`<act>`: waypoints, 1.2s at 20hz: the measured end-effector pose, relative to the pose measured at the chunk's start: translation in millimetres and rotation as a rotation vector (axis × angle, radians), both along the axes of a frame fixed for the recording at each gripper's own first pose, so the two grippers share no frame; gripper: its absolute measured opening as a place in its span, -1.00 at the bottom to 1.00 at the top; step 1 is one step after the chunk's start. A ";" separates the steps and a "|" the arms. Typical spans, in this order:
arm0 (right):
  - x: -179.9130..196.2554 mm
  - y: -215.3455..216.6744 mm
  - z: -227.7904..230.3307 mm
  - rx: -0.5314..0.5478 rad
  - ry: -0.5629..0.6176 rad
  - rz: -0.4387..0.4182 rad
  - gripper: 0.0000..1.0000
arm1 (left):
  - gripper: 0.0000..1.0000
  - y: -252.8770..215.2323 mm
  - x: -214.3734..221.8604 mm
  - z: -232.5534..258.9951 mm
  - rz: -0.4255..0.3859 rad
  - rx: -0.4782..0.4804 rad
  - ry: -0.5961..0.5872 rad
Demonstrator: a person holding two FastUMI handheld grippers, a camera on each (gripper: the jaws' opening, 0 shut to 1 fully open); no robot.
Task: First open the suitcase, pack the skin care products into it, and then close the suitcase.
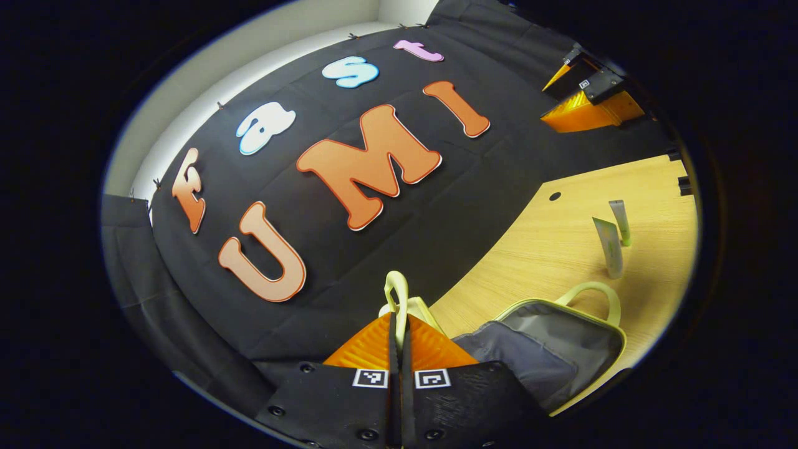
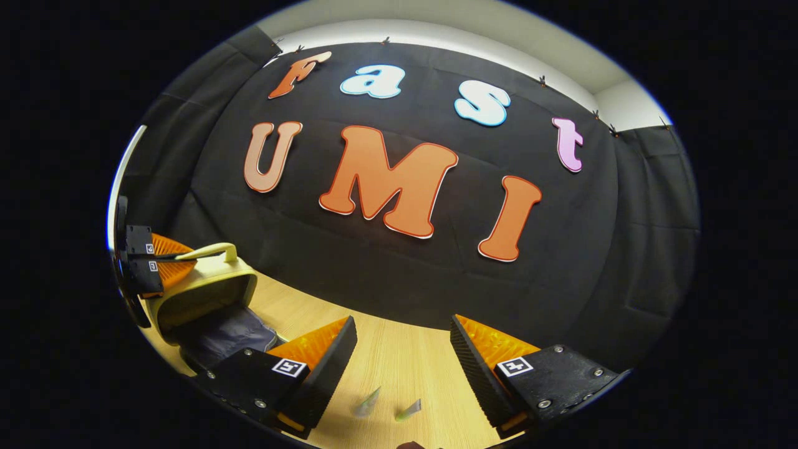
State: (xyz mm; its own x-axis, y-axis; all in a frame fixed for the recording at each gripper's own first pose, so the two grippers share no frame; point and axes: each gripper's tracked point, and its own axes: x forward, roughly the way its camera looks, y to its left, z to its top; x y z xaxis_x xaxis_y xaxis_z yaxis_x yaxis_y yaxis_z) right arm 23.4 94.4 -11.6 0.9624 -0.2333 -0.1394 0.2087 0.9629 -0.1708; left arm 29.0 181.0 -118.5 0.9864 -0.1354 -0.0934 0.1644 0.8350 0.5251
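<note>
— See the suitcase (image 1: 561, 349)? It sits on the wooden table (image 1: 561, 249), lid half raised. The left gripper (image 1: 399, 324) has its jaws pressed together on the lid's handle (image 1: 398, 293).

— So the opening step isn't finished, I'd say. How should it go?

— Keep that pinch firm and swing the lid back on its hinge rather than tugging the whole case across the table. It's a small, light thing and could slide.

— And the right gripper (image 2: 404, 340)?

— Jaws spread wide, holding nothing, hanging above the two skin care tubes (image 2: 386, 404). Those lie on the table just beyond the suitcase's own handle (image 1: 592, 296), a little apart from the case.

— Room to move?

— Bare table between suitcase and tubes, so a short carry. Behind the suitcase the cloth wall (image 2: 405, 280) stands close; the lid mustn't be flung back into it.
</note>
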 end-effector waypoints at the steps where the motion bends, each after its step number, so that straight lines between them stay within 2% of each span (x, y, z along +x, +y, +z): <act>1: -2.0 3.4 2.5 -0.014 -0.002 -0.004 0.91 | -0.97 11.4 1.9 0.8 0.007 -0.002 -0.007; 3: 0.5 14.1 10.6 -0.027 -0.017 -0.007 0.91 | -0.97 35.9 5.2 -1.8 0.034 -0.051 -0.004; 4: 1.2 18.7 11.7 -0.025 -0.019 -0.009 0.84 | -0.97 48.0 5.0 -4.7 0.049 -0.063 -0.003; 7: 2.6 27.4 11.4 -0.007 -0.015 -0.017 0.91 | -0.97 76.8 6.2 -10.8 0.082 -0.095 -0.002; 15: 12.1 38.7 8.3 0.015 0.014 -0.032 0.90 | -0.98 173.3 16.6 -50.2 0.223 -0.296 0.086; 19: 20.2 44.7 3.3 0.019 0.031 -0.021 0.90 | -0.98 227.8 24.7 -98.7 0.310 -0.383 0.162; 24: 22.5 45.8 -8.4 0.076 0.052 -0.024 0.91 | -0.98 278.7 20.4 -189.6 0.402 -0.442 0.303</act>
State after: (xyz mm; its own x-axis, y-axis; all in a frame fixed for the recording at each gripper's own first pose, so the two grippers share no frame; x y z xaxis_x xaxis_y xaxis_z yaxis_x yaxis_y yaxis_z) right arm 45.9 140.2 -20.0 0.9478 -0.2427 -0.2070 0.2242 0.9684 -0.1091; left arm 49.4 459.7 -308.1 0.9067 0.1482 -0.3948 -0.1183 0.9880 0.0993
